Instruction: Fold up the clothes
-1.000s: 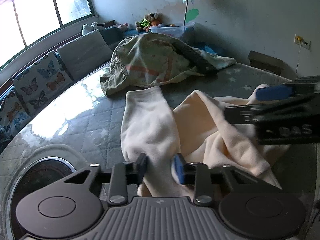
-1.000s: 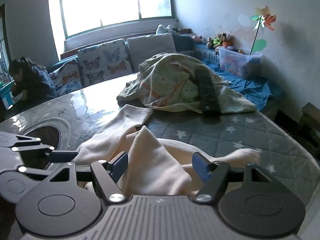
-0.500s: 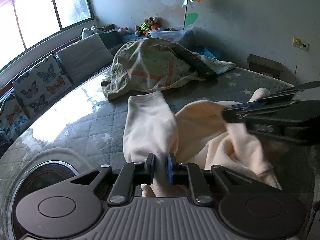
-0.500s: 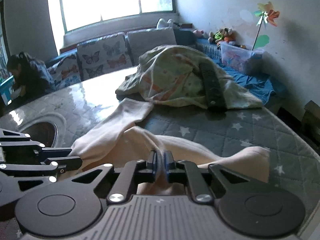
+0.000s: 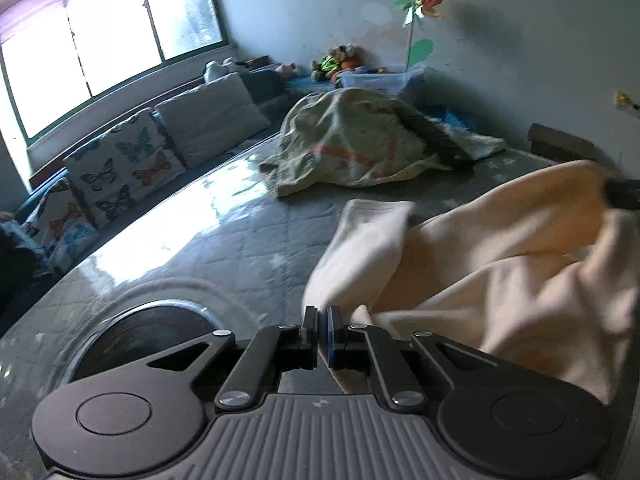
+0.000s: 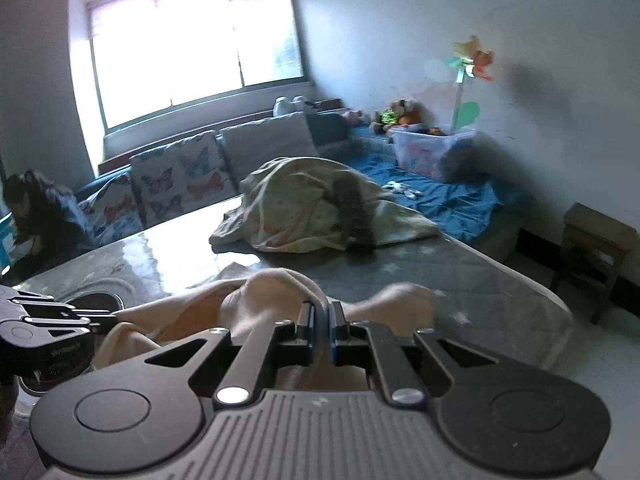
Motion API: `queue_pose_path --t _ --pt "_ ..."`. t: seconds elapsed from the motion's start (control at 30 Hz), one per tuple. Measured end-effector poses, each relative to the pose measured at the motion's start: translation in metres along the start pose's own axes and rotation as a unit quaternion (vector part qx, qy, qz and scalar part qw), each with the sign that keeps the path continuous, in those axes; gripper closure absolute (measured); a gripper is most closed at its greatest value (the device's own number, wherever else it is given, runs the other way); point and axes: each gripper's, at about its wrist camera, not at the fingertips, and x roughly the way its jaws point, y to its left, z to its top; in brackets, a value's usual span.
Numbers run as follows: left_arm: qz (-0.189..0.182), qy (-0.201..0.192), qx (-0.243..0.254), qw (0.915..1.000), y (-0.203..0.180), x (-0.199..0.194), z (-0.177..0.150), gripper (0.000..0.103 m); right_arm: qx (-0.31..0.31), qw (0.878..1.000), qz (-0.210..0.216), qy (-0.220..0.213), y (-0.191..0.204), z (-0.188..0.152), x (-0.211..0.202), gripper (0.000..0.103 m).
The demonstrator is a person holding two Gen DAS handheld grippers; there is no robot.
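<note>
Folding has barely begun: the cream garment (image 5: 500, 264) hangs crumpled over the grey mattress (image 5: 224, 240), the left gripper (image 5: 322, 334) and the right gripper (image 6: 318, 330) each pinching its fabric. One cream garment is in hand and one patterned bundle (image 5: 352, 148) lies untouched, two grippers working.

The cream garment (image 5: 500, 264) is soft, matt, fleecy cloth. The grey mattress (image 5: 224, 248) is quilted fabric with a glossy sheen. The left gripper (image 5: 322, 336) is matt black plastic with shiny metal rivets.
</note>
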Motion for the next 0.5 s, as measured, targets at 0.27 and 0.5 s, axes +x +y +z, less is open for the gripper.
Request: queue_pose_path --t 0.27,0.5 --pt "-0.010 0.014 0.015 0.9998 0.003 -0.006 -0.012 0.096 0.010 0.998 -0.043 0.041 -0.022 -0.027 -0.023 0.096" --pt "-0.020 -0.015 0.038 0.9990 -0.008 -0.014 0.002 0.075 -0.024 0.998 -0.043 0.041 -0.014 -0.016 -0.009 0.086"
